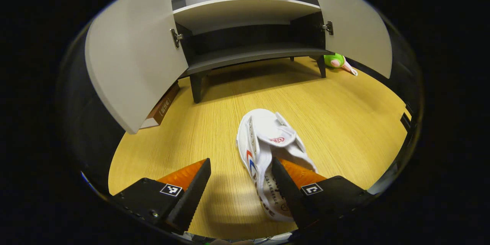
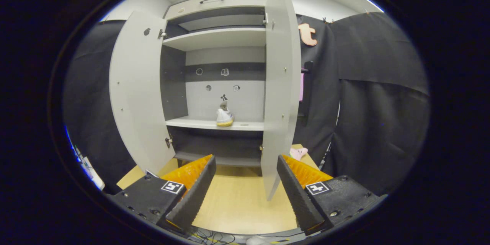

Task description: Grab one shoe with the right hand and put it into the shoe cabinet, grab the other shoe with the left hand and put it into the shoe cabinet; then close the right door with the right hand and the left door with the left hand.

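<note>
Left gripper view: released fingers (image 1: 241, 183) are spread at lower centre beside the white shoe (image 1: 268, 153) on the floor; off-centre, it could be pushed aside. Right gripper view: released fingers (image 2: 247, 178), shelved shoe (image 2: 224, 117) mid-frame.

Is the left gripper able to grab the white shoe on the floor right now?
Probably yes. The left gripper has its jaws open, the white shoe lies partly between them on the floor, and nothing blocks it.
</note>
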`<state>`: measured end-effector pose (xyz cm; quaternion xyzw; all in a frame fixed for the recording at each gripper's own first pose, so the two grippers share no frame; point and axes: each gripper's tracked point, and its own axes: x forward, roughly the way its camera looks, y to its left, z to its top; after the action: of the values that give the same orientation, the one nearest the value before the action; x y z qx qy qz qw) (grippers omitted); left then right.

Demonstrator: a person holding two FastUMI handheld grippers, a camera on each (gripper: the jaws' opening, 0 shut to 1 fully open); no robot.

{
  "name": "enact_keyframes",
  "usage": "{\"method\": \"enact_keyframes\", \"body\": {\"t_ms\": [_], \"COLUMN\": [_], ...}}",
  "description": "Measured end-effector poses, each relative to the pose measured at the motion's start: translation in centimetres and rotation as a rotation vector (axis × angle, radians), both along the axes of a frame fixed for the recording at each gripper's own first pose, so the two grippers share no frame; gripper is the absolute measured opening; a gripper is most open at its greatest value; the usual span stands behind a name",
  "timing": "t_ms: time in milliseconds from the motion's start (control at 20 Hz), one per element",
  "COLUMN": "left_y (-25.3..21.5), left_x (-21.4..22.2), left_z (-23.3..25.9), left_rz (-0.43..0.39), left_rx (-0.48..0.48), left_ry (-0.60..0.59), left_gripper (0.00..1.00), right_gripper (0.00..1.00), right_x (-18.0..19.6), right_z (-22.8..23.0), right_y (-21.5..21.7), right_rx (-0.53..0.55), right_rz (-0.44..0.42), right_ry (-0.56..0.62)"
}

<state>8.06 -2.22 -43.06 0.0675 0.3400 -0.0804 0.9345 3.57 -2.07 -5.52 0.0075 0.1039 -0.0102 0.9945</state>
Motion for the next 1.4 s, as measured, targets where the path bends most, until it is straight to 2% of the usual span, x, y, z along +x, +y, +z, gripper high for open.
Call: {"method": "enact_keyframes", "body": {"t_ms": [150,400,450,500,650,750,900,1050,1250,1400], "left_y": [-0.1,-2.3,-2.0,-1.5,-0.7,-1.2,-1.6,-2.3,-1.6,-0.5], "left_x": [1.8,3.9,4.2,4.8,4.6,4.3,4.9,5.3,6.4,8.1], "left_z": [-0.7,-1.3,-1.2,-1.5,-1.1,-0.8,2.5,7.7,15.5,21.2], "left_rz": [0.007,-0.017,0.000,0.020,0.084,0.094,0.066,0.045,0.072,0.081], "left_rx": [-0.005,-0.079,-0.061,-0.045,-0.052,-0.064,-0.032,-0.032,-0.060,-0.045], "left_ry": [0.004,0.038,0.040,0.034,0.069,0.105,0.061,-0.010,-0.106,-0.185], "left_gripper": [0.93,0.71,0.68,0.60,0.18,0.13,0.13,0.13,0.13,0.12], "right_gripper": [1.00,1.00,1.00,1.00,1.00,1.00,1.00,1.00,1.00,1.00], "right_x": [0.8,1.5,1.6,1.7,1.9,2.0,2.1,2.2,2.6,3.3], "right_z": [-0.2,-0.9,-0.8,-0.8,-0.6,-0.7,-0.5,0.3,1.6,2.2], "right_y": [0.6,1.1,1.1,1.1,0.9,1.0,0.9,0.6,0.4,0.7], "right_rx": [-0.015,-0.027,-0.026,-0.025,-0.027,-0.019,-0.003,0.006,0.023,0.047], "right_rz": [0.015,0.030,0.029,0.032,0.035,0.045,0.060,0.071,0.090,0.117], "right_ry": [0.009,0.033,0.033,0.033,0.025,0.024,0.017,-0.008,-0.047,-0.067]}}
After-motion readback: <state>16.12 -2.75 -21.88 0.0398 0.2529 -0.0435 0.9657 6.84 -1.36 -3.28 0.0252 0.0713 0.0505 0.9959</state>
